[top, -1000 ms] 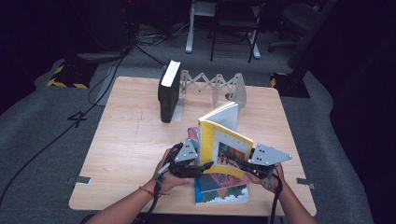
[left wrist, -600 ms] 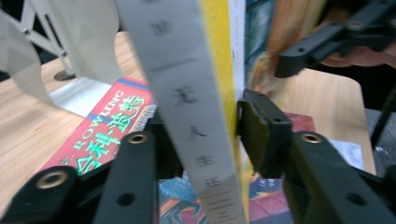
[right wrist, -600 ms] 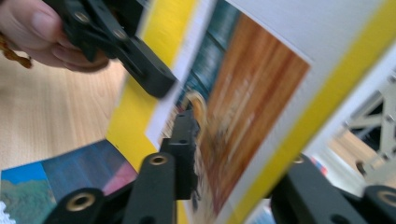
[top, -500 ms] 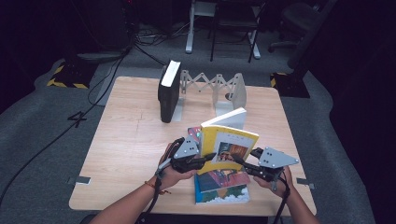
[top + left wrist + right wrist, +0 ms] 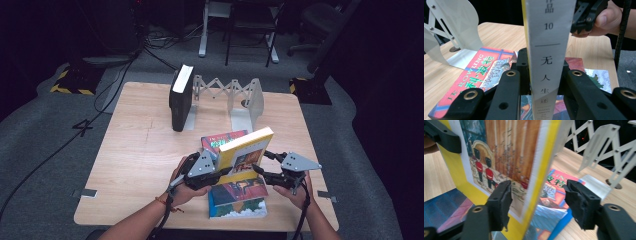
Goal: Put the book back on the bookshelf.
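Left tongs (image 5: 220, 172) clamp the upright yellow book (image 5: 245, 155) by its spine; right tongs (image 5: 260, 172), jaws just opening, straddle its far edge without pressing.

Yellow book (image 5: 499, 157) stands between the hand-held gripper's (image 5: 537, 200) parted jaws.

Recording lab or studio: dark surround, grey carpet (image 5: 45, 165), floor cables (image 5: 150, 45), hazard-striped stand bases (image 5: 67, 82), lone wooden worktop (image 5: 140, 150).

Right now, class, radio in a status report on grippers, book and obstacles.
Left gripper shut on yellow book, jaws just closing. Right gripper open, jaws just opening. Nothing in the way.
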Action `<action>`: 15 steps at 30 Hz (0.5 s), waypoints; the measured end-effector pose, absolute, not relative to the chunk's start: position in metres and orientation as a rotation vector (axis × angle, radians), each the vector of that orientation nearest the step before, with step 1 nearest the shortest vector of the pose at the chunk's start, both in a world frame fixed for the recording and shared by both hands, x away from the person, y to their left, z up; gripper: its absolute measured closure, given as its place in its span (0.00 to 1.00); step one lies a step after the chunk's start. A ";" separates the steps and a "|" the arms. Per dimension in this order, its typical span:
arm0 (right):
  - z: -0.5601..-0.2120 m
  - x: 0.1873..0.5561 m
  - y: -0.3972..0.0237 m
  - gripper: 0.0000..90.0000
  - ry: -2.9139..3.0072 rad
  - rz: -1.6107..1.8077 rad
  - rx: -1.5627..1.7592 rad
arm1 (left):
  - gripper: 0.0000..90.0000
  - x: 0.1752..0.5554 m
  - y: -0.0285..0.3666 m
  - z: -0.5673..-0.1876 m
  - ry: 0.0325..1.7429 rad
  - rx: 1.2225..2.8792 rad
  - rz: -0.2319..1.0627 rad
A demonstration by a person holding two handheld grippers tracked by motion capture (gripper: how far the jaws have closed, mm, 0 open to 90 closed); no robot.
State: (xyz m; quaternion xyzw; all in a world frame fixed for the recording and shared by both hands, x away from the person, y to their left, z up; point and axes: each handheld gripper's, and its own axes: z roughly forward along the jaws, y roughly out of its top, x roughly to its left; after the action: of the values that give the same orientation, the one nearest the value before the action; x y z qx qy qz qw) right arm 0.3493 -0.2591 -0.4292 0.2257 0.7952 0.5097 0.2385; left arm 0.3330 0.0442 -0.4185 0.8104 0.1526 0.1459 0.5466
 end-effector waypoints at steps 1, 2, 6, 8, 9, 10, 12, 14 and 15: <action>-0.430 0.350 -0.256 0.41 2.188 1.389 0.612 | 0.82 0.333 0.044 -0.419 0.362 1.917 0.344; -0.431 0.350 -0.254 0.43 2.203 1.384 0.600 | 0.82 0.334 0.044 -0.419 0.361 1.910 0.341; -0.435 0.346 -0.244 0.46 2.227 1.359 0.542 | 0.81 0.333 0.042 -0.420 0.341 1.898 0.357; -0.435 0.345 -0.244 0.46 2.228 1.359 0.543 | 0.80 0.332 0.041 -0.420 0.343 1.889 0.357; -0.435 0.345 -0.244 0.46 2.230 1.371 0.542 | 0.80 0.333 0.041 -0.418 0.331 1.885 0.362; -0.434 0.345 -0.245 0.47 2.234 1.380 0.541 | 0.80 0.333 0.040 -0.418 0.331 1.878 0.356; -0.434 0.344 -0.245 0.47 2.234 1.376 0.534 | 0.80 0.333 0.038 -0.417 0.328 1.875 0.361; -0.434 0.343 -0.244 0.46 2.228 1.372 0.532 | 0.79 0.333 0.037 -0.415 0.330 1.872 0.357; -0.434 0.343 -0.244 0.46 2.228 1.372 0.532 | 0.79 0.334 0.036 -0.415 0.333 1.872 0.359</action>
State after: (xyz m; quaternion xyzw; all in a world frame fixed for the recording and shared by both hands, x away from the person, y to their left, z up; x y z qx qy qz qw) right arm 0.3433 -0.2437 -0.4340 0.1937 0.8114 0.4995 0.2337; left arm 0.3342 0.0360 -0.4146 0.7966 0.1419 0.1526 0.5675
